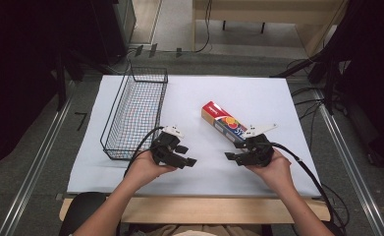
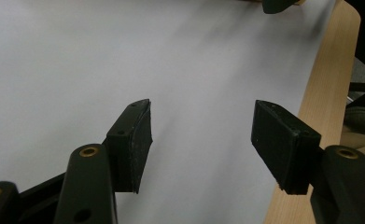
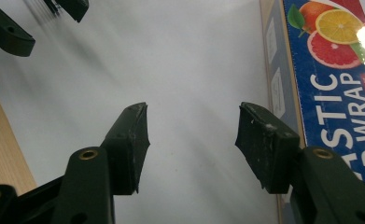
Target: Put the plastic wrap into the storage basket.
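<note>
White sheet (image 1: 258, 93) is laid over a wooden table (image 1: 189, 209); dark floor, cables and metal rails are seen around it. Wire basket (image 1: 135, 110) is placed far-left. Plastic wrap box (image 1: 225, 123) is laid flat right of centre, long axis running far-left to near-right, near end just beside the right gripper (image 1: 234, 157). Left gripper (image 1: 187, 156) is held near-centre. Both jaw pairs are parted, nothing between them.

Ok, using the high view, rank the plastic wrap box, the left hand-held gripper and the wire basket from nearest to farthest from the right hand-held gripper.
1. Plastic wrap box: just beyond the right hand-held gripper, angled up-left.
2. Left hand-held gripper: across the gap to its left, jaws facing it.
3. Wire basket: far left of the white mat.
</note>
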### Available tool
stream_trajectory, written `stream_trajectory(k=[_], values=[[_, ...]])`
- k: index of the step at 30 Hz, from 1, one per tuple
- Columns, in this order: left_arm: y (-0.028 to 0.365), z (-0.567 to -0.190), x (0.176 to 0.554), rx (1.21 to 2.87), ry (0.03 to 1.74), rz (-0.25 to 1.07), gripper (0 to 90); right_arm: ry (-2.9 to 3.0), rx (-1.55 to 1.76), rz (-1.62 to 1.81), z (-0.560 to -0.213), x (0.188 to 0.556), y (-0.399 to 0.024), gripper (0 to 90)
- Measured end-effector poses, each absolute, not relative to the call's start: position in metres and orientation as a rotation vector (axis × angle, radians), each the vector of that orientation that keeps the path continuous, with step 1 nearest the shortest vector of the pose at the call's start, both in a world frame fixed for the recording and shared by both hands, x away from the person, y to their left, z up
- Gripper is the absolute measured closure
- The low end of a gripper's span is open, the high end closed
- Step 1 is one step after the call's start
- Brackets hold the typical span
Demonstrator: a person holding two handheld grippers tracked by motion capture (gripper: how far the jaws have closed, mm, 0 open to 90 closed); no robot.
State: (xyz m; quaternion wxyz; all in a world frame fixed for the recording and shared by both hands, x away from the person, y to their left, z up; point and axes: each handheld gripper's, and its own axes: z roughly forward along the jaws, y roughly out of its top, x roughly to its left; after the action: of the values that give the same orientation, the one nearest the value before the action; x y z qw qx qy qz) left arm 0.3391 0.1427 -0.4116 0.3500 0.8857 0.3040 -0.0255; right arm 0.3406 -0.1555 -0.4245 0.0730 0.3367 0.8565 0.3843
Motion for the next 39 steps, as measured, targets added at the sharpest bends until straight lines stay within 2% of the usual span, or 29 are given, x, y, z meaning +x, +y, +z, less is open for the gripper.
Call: stream_trajectory(k=[14,20,26,39], values=[[0.143,-0.410,0.336,2.300,0.774,-0.074,38.3,2.588,0.984,1.096,-0.409,0.347,-0.154,44.5],[0.145,-0.408,0.333,2.284,0.777,-0.077,37.8,2.582,1.015,1.026,-0.404,0.356,-0.163,41.8],[0.148,-0.408,0.328,2.295,0.777,-0.067,37.6,2.556,1.047,1.029,-0.399,0.365,-0.176,42.8],[0.147,-0.412,0.320,2.306,0.762,-0.066,37.7,2.546,1.127,0.953,-0.399,0.402,-0.178,32.2]])
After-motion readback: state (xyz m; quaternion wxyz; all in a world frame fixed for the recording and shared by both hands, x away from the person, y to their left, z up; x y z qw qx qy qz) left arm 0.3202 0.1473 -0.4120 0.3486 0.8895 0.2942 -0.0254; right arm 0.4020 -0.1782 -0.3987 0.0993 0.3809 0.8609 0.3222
